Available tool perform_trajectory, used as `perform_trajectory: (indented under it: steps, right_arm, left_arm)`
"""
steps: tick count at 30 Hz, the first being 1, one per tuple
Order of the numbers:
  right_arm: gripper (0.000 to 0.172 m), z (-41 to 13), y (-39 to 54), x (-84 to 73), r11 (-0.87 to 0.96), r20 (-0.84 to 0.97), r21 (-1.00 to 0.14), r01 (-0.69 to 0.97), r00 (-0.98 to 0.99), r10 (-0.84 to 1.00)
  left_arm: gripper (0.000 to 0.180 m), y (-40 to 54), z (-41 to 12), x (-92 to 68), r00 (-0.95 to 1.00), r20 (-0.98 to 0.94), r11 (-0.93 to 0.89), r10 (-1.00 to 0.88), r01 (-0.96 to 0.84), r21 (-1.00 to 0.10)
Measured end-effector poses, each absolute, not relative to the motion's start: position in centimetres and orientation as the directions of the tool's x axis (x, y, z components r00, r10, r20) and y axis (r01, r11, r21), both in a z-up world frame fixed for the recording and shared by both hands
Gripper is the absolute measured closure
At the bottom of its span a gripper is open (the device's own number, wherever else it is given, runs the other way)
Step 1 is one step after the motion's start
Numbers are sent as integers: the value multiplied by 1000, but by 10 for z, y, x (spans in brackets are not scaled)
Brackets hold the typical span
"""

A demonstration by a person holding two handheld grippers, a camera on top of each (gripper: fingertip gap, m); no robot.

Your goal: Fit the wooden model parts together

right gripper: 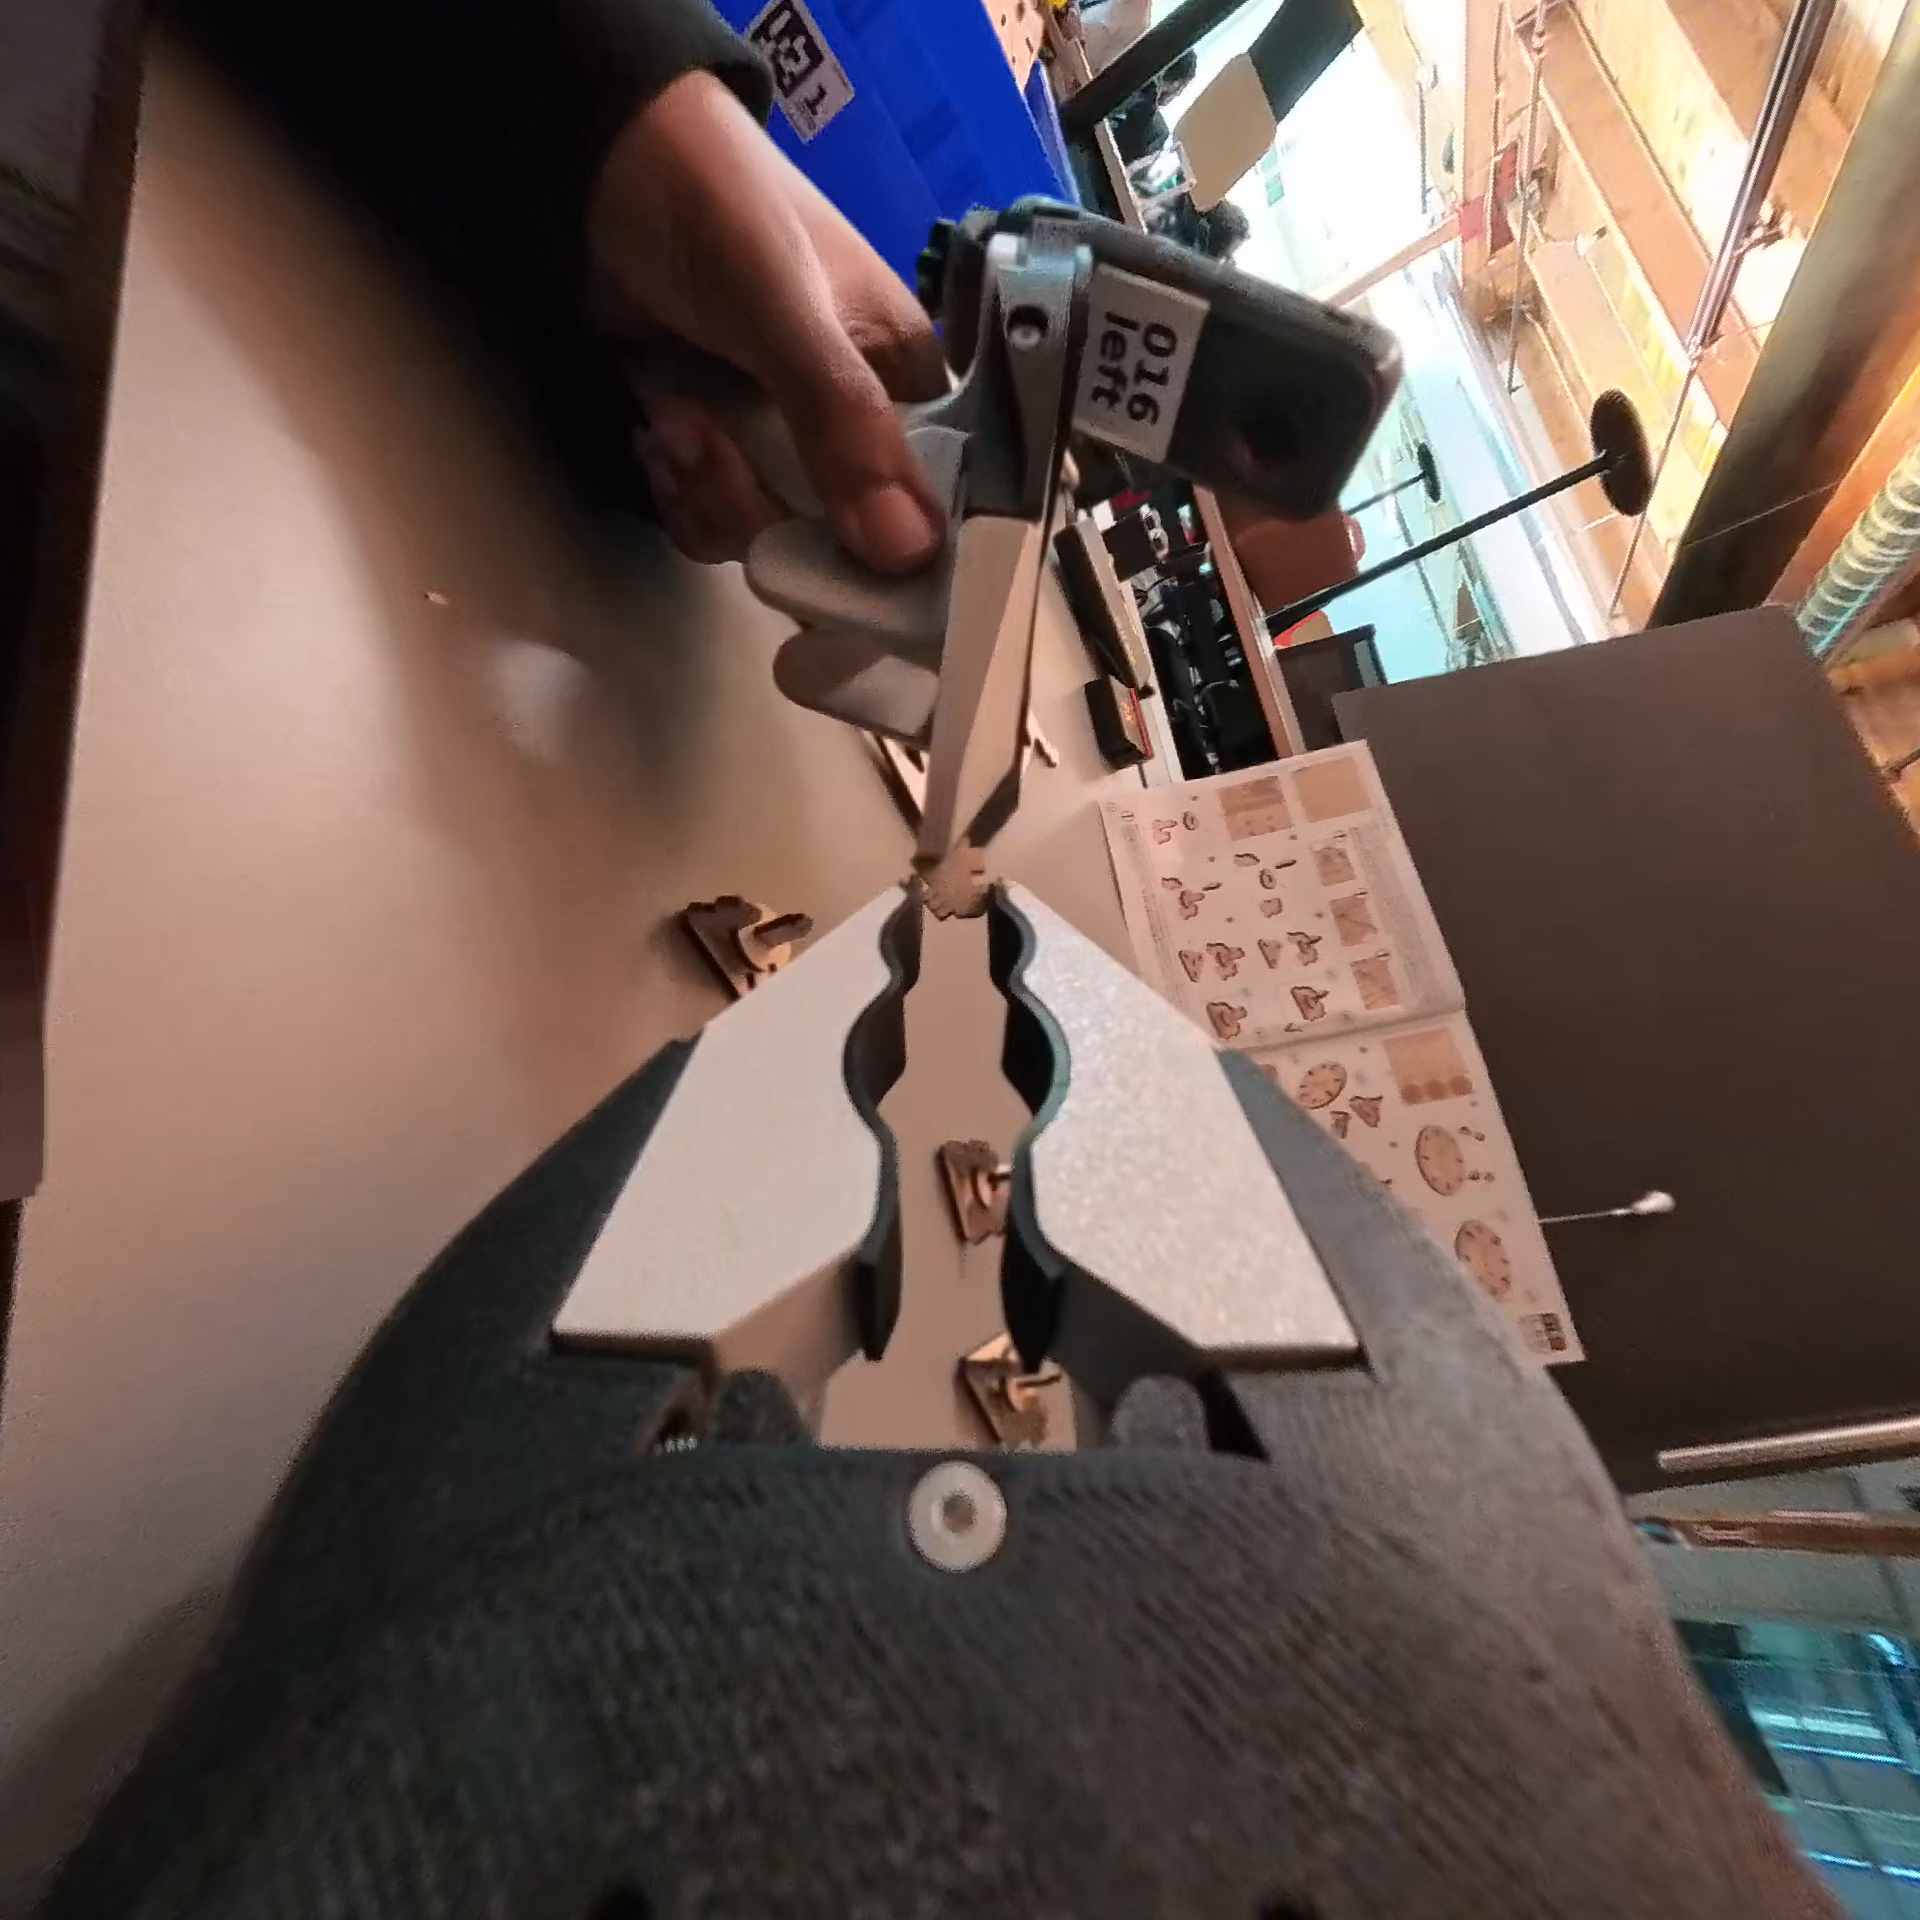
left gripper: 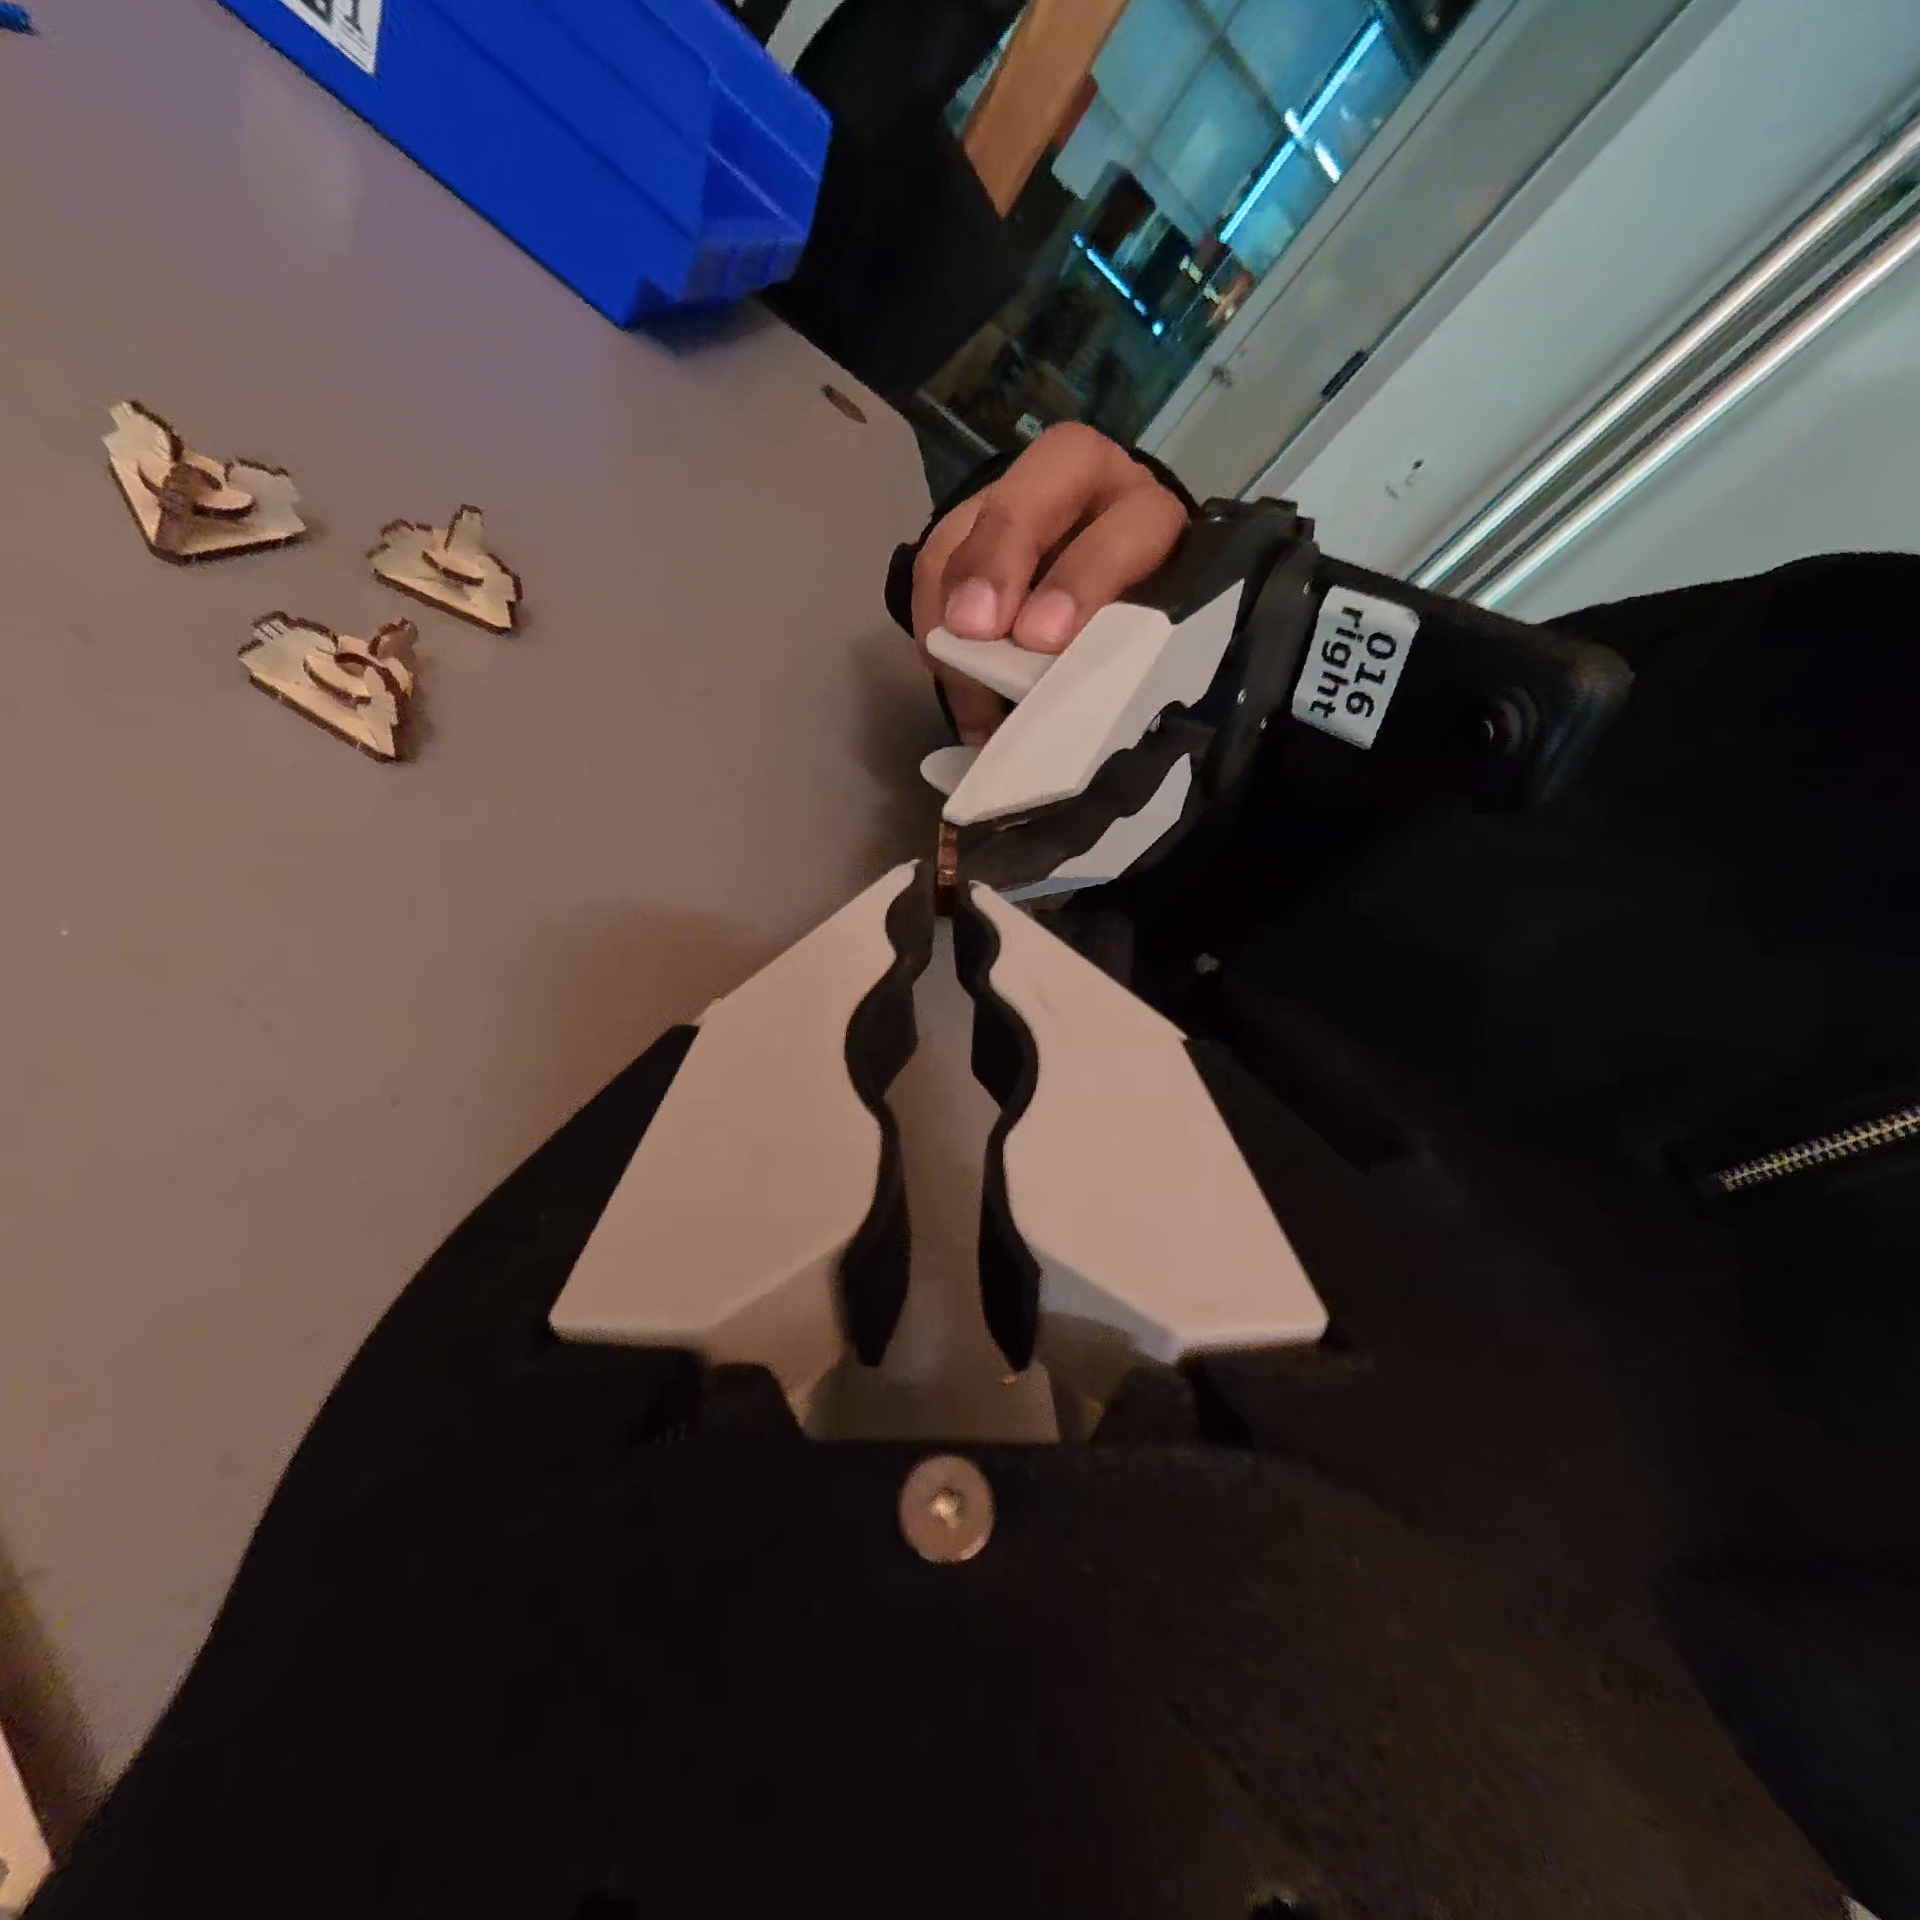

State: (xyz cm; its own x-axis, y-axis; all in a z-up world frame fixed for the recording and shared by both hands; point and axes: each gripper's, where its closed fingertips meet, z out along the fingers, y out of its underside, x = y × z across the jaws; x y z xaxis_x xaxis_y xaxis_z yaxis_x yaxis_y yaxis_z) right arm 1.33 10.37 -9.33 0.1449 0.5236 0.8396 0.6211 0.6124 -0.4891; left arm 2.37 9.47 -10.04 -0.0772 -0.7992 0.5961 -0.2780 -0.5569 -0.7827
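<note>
Both claws are pinching one small flat tan wooden cut-out piece (right gripper: 958, 891) edge-on between them: left gripper (left gripper: 943, 902) and right gripper (right gripper: 954, 902) are meeting tip to tip.

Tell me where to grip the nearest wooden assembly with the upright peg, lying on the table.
Probably grip the upright peg of the wooden assembly, coming from above with one of the fingers on either flat face. The base lies flat on the table, leaving little edge to catch.

We see 3 wood assemblies (left gripper: 343, 675) on bench (left gripper: 520, 935), bin (left gripper: 582, 156) behind them, manual (right gripper: 1340, 987) at bench's right edge.
</note>
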Motion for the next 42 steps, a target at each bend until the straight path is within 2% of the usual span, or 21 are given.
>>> perform_trajectory:
  steps: [2, 4, 5, 6, 7, 9, 11, 12, 14, 18, 21, 24, 28, 31, 34, 37, 39, 42]
  right_arm:
    - [161, -95, 102, 13, 619, 842, -481, 621, 130, 523]
    - [161, -93, 101, 12, 607, 821, -520, 602, 156, 549]
    - [158, -90, 101, 12, 576, 779, -587, 569, 202, 594]
    - [143, -83, 100, 11, 526, 702, -687, 502, 272, 658]
    - [132, -73, 101, 11, 436, 578, -803, 407, 348, 738]
    - [121, -57, 99, 7, 132, 181, -979, 152, 377, 908]
    - [126, -45, 103, 7, -160, -170, -985, -60, 302, 938]
    - [132, -43, 103, 9, -234, -257, -965, -118, 255, 932]
    - [141, -45, 110, 13, -258, -290, -955, -146, 276, 917]
    - [150, -50, 106, 8, -226, -244, -970, -94, 284, 927]
    - [168, -49, 103, 6, -232, -254, -966, -114, 258, 932]
    - [171, -52, 103, 7, -193, -206, -978, -73, 255, 945]
    - [171, -45, 108, 16, -38, -43, -999, -21, 338, 940]
    - [172, -44, 112, 25, 181, 215, -976, 119, 427, 878]
    - [171, -47, 105, 23, 465, 573, -818, 338, 406, 712]
    - [171, -59, 101, 16, 642, 854, -515, 568, 282, 437]
    - [171, -64, 99, 10, 687, 941, -335, 645, 194, 277]
    - [171, -62, 93, 3, 720, 976, -218, 659, 159, 151]
  left_arm:
    - [180, 95, -100, 23, -73, 579, -541, -812, -276, -794]
    - [180, 96, -98, 23, -63, 566, -532, -822, -266, -804]
    - [180, 98, -96, 22, -55, 553, -524, -832, -254, -813]
    - [180, 100, -91, 21, -57, 536, -512, -842, -228, -829]
    - [180, 102, -85, 19, -61, 516, -498, -854, -191, -846]
    - [180, 104, -72, 15, -77, 482, -472, -873, -121, -873]
    - [180, 105, -64, 11, -86, 465, -459, -881, -79, -885]
    - [180, 103, -61, 11, -103, 461, -456, -882, -65, -888]
    - [180, 101, -56, 10, -131, 454, -452, -881, -49, -891]
    - [180, 95, -57, 13, -147, 430, -425, -891, -67, -903]
    - [180, 93, -65, 17, -138, 422, -410, -896, -106, -906]
    - [179, 95, -75, 19, -95, 409, -393, -907, -154, -907]
    - [165, 97, -82, 21, -42, 335, -321, -941, -192, -927]
    - [159, 98, -79, 20, -51, 362, -349, -931, -175, -921]
    - [153, 97, -68, 17, -111, 421, -410, -900, -112, -905]
    - [156, 96, -57, 13, -170, 465, -463, -869, -55, -885]
    - [159, 96, -57, 12, -192, 502, -501, -843, -58, -864]
    - [161, 96, -60, 13, -201, 539, -536, -818, -75, -841]
